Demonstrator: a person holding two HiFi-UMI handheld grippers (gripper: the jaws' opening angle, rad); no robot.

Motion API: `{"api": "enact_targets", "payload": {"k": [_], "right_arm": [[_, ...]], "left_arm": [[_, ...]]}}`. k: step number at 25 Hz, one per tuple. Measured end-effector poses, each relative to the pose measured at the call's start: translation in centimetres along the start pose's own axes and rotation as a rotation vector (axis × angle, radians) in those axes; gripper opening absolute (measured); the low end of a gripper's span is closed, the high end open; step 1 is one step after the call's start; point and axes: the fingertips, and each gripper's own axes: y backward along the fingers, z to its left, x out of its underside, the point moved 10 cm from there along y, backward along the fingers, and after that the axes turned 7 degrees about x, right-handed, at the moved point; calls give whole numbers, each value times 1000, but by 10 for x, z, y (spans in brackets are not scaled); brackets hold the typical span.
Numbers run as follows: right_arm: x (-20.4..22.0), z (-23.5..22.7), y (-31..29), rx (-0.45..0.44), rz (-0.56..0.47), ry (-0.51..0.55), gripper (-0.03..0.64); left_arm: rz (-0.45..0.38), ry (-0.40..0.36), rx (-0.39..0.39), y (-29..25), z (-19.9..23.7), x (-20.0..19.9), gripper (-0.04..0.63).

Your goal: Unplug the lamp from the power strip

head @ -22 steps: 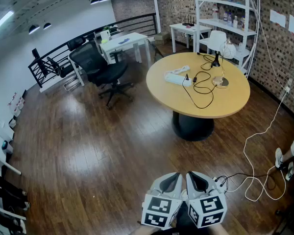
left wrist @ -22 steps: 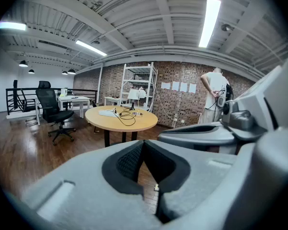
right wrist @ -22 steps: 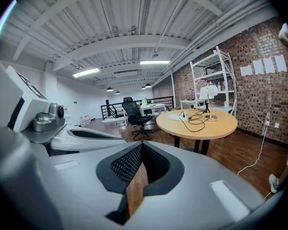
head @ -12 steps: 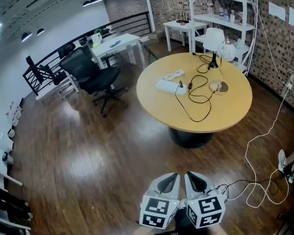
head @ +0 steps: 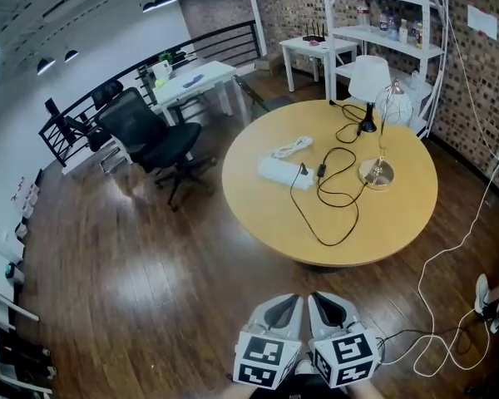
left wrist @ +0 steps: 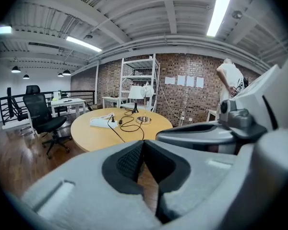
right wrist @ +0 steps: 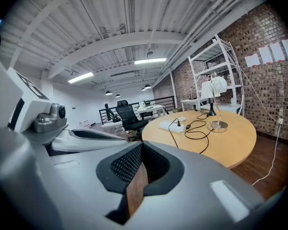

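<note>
A: Wooden floor (head: 150, 289) underfoot. Left gripper (head: 284, 307) and right gripper (head: 331, 306) side by side, both clenched, empty, well short of the round table (head: 399, 231).
B: Open one first. Pinch the black plug (head: 302, 170) at the power strip (head: 274, 173) and pull straight; the lamp (head: 368, 77) stands beyond.

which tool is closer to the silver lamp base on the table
Right. Both are over the floor, short of the table; the right tool sits on the side of the silver lamp base, the left tool beside it, farther off.
</note>
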Motion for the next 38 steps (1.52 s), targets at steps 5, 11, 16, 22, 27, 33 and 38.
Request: {"api": "enact_targets", "payload": {"k": [5, 11, 16, 22, 27, 33, 38], "right_arm": [[-16, -19, -30, -18, -4, -1, 0], [-27, -34, -74, -14, -5, 9, 0], [-44, -42, -128, -13, -4, 3, 0], [-72, -52, -197, 44, 16, -13, 0], [-96, -66, -252, 112, 20, -17, 0], [-116, -86, -307, 183, 44, 22, 7], [-124, -101, -339, 222, 77, 86, 23]], "left_arm": [[0, 4, -6, -29, 19, -15, 5], [0, 12, 19, -68, 53, -25, 5], [-3, 19, 48, -102, 101, -42, 5], [22, 16, 104, -146, 165, -69, 5], [44, 4, 162, -184, 217, -92, 4], [57, -27, 223, -229, 276, -111, 4], [75, -53, 273, -260, 308, -118, 5]]}}
